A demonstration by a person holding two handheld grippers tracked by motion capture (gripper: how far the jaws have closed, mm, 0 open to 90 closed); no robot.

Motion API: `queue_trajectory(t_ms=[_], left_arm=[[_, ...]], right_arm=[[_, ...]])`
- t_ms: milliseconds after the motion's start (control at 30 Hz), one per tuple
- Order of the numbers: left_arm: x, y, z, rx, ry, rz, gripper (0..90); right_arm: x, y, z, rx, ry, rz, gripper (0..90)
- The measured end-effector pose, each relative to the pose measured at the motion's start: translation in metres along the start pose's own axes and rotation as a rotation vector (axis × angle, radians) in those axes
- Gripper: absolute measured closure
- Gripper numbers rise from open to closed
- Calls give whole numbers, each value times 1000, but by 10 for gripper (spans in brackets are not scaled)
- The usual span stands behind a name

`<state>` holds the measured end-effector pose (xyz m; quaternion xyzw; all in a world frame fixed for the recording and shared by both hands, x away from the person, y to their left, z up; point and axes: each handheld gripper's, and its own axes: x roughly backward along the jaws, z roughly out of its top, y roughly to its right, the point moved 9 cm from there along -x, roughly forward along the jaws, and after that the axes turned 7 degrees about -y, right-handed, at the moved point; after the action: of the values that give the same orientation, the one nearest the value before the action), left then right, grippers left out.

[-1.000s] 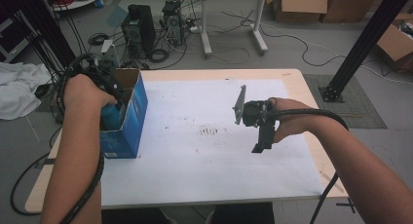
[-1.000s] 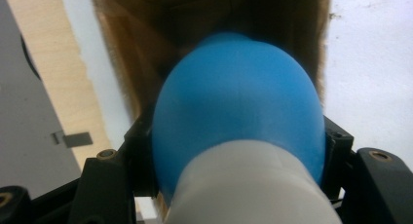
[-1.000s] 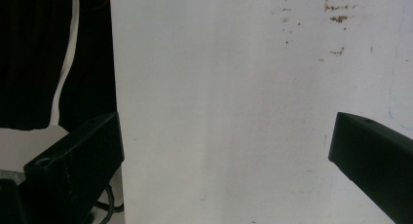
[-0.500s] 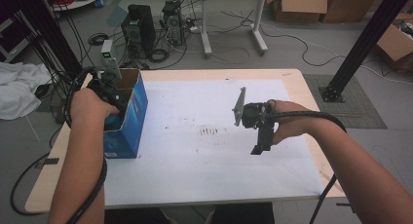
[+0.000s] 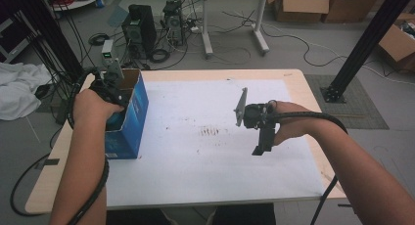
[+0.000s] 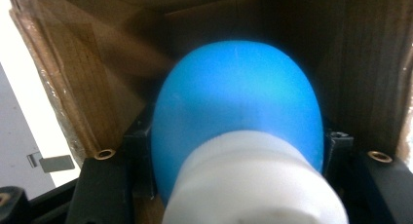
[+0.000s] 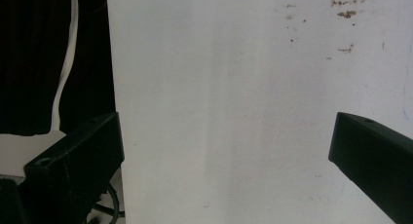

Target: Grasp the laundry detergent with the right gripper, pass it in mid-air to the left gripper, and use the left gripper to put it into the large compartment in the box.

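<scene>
Inside the open blue box, the left gripper clamps a blue ball; released askew, it may catch the cardboard wall. Well right of the box, the right gripper hangs wide open, empty.

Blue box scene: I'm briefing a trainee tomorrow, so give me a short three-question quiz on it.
1. True or false: the left gripper is shut on the blue ball.
2. Where is the ball? A) on the white sheet B) inside the cardboard box C) on the floor
3. How do the jaws of the right gripper stand, and what lies between them?

Key
1. True.
2. B; brown box walls surround it in the left gripper view.
3. Wide apart, with nothing between them, above the white sheet.
</scene>
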<state>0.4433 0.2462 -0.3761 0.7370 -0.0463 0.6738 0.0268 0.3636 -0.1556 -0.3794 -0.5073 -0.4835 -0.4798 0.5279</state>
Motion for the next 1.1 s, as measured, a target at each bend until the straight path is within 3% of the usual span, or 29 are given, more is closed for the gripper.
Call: queue_trajectory(t_ms=[233,400,1100], left_arm=[[1,-2,0,16,17,11,369],[2,-1,0,15,18,16,311],[28,-1,-6,25,32,37,271]], right_arm=[[-3,1,-2,-3,-3,4,0],[-3,0,-2,-3,1,5,0],[-5,-2,-5,-2,9,8,0]])
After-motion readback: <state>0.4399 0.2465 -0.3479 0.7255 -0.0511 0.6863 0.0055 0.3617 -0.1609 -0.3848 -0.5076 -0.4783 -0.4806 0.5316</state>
